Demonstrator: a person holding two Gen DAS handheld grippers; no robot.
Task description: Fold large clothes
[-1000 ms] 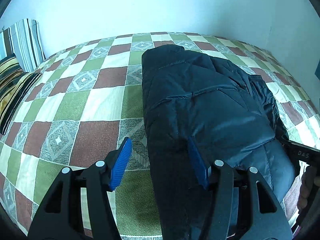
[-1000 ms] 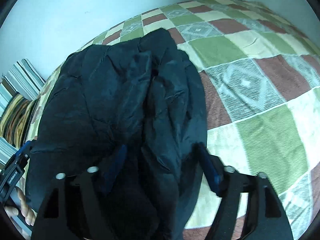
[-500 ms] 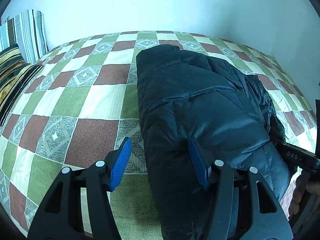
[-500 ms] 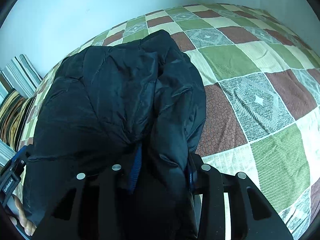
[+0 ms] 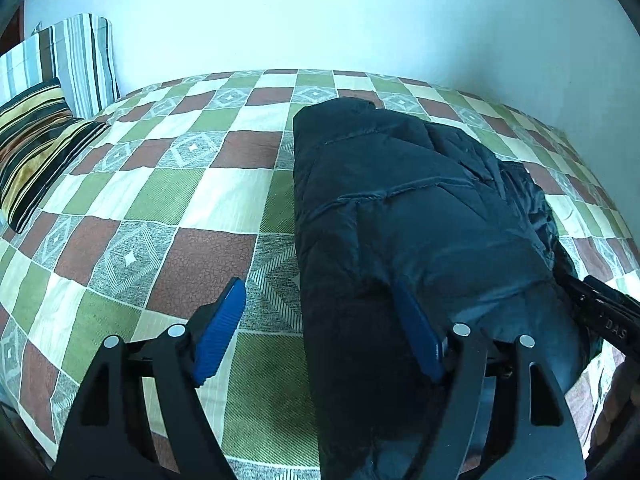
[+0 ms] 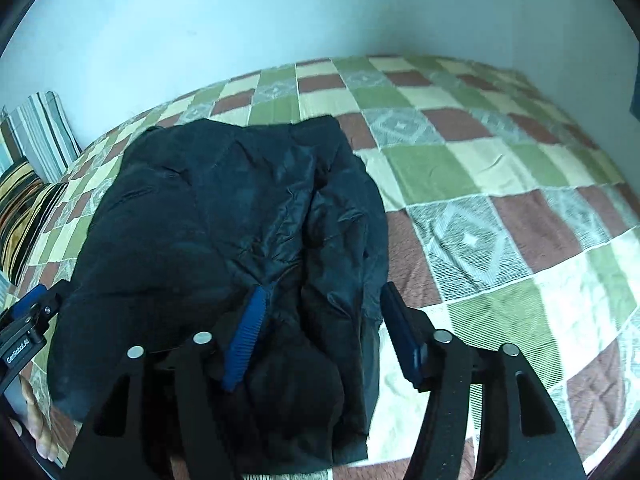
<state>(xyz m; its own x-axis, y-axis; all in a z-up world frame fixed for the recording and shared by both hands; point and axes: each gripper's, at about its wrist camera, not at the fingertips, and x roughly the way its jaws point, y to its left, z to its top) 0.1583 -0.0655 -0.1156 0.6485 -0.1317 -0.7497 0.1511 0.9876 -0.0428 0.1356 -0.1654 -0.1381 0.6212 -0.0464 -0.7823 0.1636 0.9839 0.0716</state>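
A dark navy padded jacket (image 5: pixel 420 208) lies folded lengthwise on the checked bedspread (image 5: pixel 160 200). My left gripper (image 5: pixel 320 332) hangs over its near left edge. The jaws are opening: the left pad stands over bare bedspread and the right pad over the jacket, neither pressing. In the right wrist view the jacket (image 6: pixel 224 216) fills the left half. My right gripper (image 6: pixel 324 336) is at its near right edge, jaws opening, with a loose fold of fabric between the pads and no squeeze on it. Each gripper shows at the edge of the other's view.
A white wall runs behind the bed. Two striped pillows (image 5: pixel 36 148) sit at the far left, one upright (image 5: pixel 76 60). Bare bedspread (image 6: pixel 500 220) stretches right of the jacket. A person's fingers (image 6: pixel 36 420) hold the left gripper at the bottom left edge.
The right gripper shut on a fold of the jacket half a second ago, then opened again and rose a little. The left jaws spread wider. The jacket stayed in place.
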